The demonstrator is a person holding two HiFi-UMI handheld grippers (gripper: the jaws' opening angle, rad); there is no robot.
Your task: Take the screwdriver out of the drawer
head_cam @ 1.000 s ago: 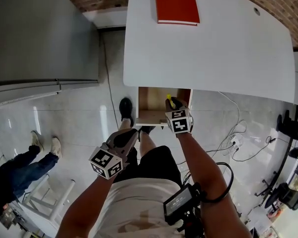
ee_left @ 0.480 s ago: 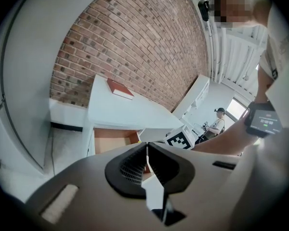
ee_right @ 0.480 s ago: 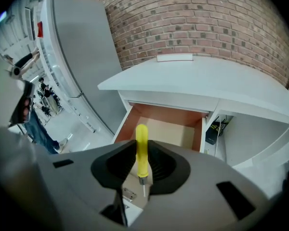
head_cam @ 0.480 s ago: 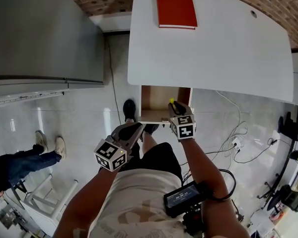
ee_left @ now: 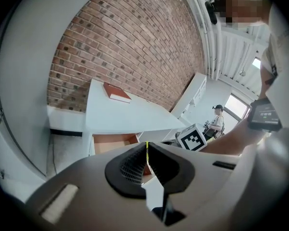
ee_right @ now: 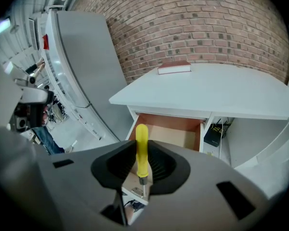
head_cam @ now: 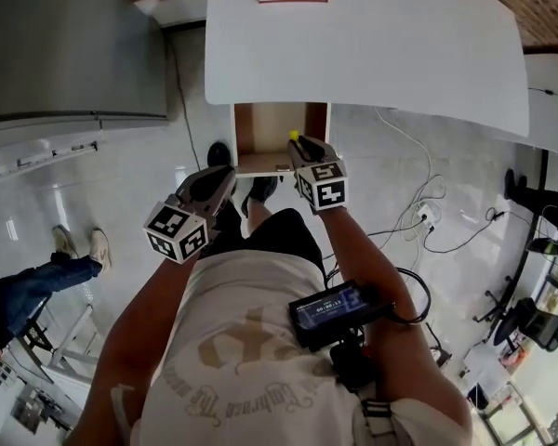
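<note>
Yellow plastic on a thin steel shaft: that is the screwdriver (ee_right: 141,134), and my right claw (ee_right: 142,150) is clamped on its handle at the centre of the right gripper view, with the shaft pointing back toward the camera. I judge the handle is the better hold, since it gives the pads something broad to bite. The tool looks to be out of the open light wooden drawer (ee_right: 178,137), which shows just behind it under the white surface (ee_right: 221,97). What I can see of the drawer floor is bare. My left claw (ee_left: 147,150) has its jaws together on nothing and hangs idle at lower centre. A red hardcover book (ee_right: 174,67) lies on the surface at upper centre.
</note>
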